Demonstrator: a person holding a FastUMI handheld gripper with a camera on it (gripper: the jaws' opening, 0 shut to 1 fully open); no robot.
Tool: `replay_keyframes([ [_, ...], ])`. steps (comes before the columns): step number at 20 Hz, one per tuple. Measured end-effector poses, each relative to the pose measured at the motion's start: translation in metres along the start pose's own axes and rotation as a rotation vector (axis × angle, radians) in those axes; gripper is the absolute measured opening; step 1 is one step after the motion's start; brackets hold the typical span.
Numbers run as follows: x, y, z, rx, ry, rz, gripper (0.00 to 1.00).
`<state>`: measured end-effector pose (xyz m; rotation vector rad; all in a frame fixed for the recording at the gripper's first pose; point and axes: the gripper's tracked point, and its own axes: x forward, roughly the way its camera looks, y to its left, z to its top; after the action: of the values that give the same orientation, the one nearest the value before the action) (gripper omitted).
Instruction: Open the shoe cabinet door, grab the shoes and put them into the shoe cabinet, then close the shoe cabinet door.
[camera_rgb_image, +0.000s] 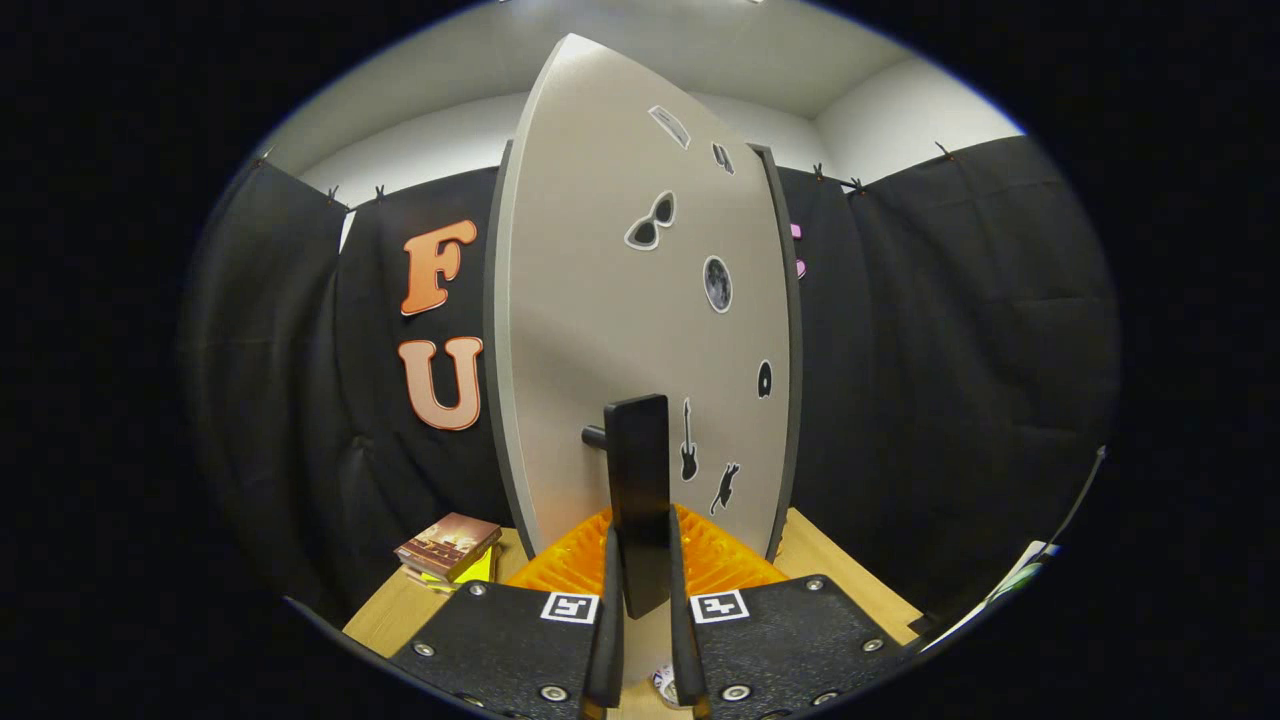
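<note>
handle: black bar handle (637, 500) stands upright on the door, dead ahead at 12 o'clock, clamped between the fingers.
claw: gripper (640, 575) narrow, both fingers (607, 620) pressing the handle's sides.
door: grey cabinet door (620, 330) with stickers, edge-on to the camera, looks partly swung. Which way it should go next, I can't tell.
step advice: keep the squeeze, follow the hinge arc, don't twist the bar.
surroundings: books (447, 547) on the wooden table (385, 610) at 10 o'clock of the fingers.

Pale stickered cabinet door (640, 330), seemingly ajar
</note>
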<state>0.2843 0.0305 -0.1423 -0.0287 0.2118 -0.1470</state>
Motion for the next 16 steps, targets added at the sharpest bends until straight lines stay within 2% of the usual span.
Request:
replay_keyframes([
  [7,-0.016,-0.031,0.0,0.009,-0.004,0.072,0.19],
  [9,-0.019,-0.037,0.0,0.008,-0.006,0.096,0.16],
  [16,-0.023,-0.06,0.001,0.01,-0.016,0.114,0.16],
])
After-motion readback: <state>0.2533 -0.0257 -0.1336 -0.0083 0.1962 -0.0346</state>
